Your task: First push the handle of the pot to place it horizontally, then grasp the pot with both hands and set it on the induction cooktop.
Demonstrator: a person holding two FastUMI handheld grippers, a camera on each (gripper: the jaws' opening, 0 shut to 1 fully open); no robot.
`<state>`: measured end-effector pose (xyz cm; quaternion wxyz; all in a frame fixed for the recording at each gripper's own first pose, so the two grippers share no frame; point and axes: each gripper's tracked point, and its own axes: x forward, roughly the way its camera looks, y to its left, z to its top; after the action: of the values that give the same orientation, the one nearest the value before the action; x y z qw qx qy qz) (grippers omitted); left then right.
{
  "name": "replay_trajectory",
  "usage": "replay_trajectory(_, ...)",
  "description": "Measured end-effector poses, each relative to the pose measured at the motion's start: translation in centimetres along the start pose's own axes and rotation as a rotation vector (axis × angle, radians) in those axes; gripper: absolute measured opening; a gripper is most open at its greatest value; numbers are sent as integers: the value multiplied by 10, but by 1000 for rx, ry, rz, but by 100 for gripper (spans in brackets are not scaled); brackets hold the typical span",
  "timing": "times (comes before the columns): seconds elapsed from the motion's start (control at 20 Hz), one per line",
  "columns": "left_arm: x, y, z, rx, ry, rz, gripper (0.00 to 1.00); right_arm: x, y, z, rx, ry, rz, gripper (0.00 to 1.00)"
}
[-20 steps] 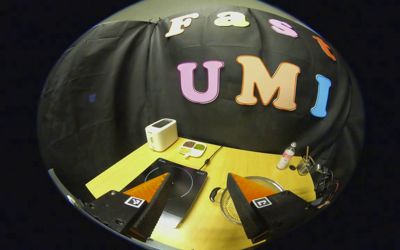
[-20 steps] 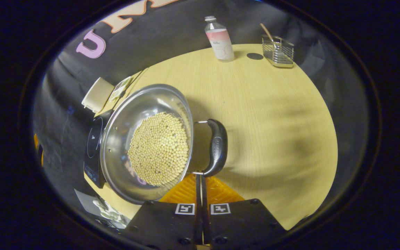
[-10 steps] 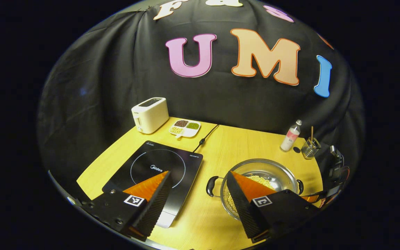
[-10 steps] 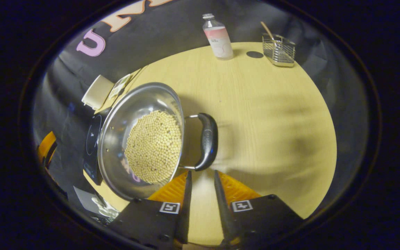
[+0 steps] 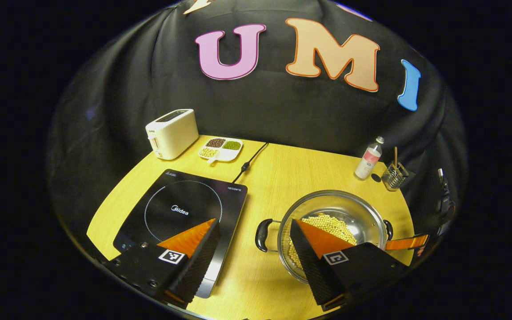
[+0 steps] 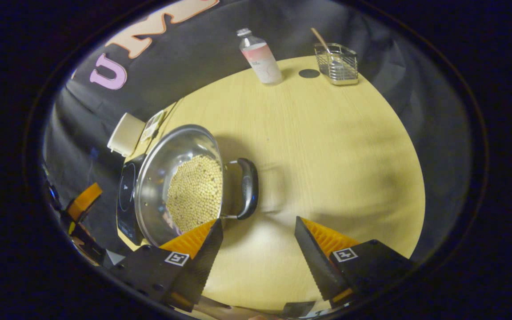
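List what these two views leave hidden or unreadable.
- Left gripper view: the steel pot of beans has its near rim hidden behind the left gripper finger.
- Right gripper view: the black induction cooktop is mostly behind the pot.
- Pink-labelled bottle: label too small.

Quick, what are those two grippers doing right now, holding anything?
Left gripper: open, holding nothing.
Right gripper: open, holding nothing, near the steel pot's black handle.
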<state>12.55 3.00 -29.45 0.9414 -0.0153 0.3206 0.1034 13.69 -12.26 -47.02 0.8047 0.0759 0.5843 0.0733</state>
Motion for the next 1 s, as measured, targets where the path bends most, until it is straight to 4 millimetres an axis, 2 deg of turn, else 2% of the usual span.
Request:
replay_trajectory(0.15,15,2,-9,21,47,-24,97,2,13,16,8,-17,38,100)
replay_trajectory(0.2,20,0,-13,28,69,-37,97,5,16,18,6,-16,44,92)
replay_trajectory(0.25,26,-3,-18,41,95,-52,98,9,19,20,0,-11,44,92)
replay_trajectory(0.3,32,-5,-23,57,119,-67,98,14,20,21,-4,-4,44,100)
replay_trajectory(0.55,65,-17,-50,109,237,-114,96,34,30,19,-6,39,58,100)
replay_trajectory(0.6,69,-17,-55,109,262,-113,95,40,31,19,-4,48,57,92)
replay_trajectory(0.75,83,-15,-69,128,333,-88,93,51,32,19,7,67,64,87)
replay_trajectory(0.8,88,-16,-72,136,354,-94,87,55,33,18,8,76,67,98)
replay_trajectory(0.95,99,-18,-84,150,407,-102,82,65,32,15,6,91,65,98)
replay_trajectory(1.0,102,-20,-87,144,421,-107,82,68,31,15,6,96,64,77)
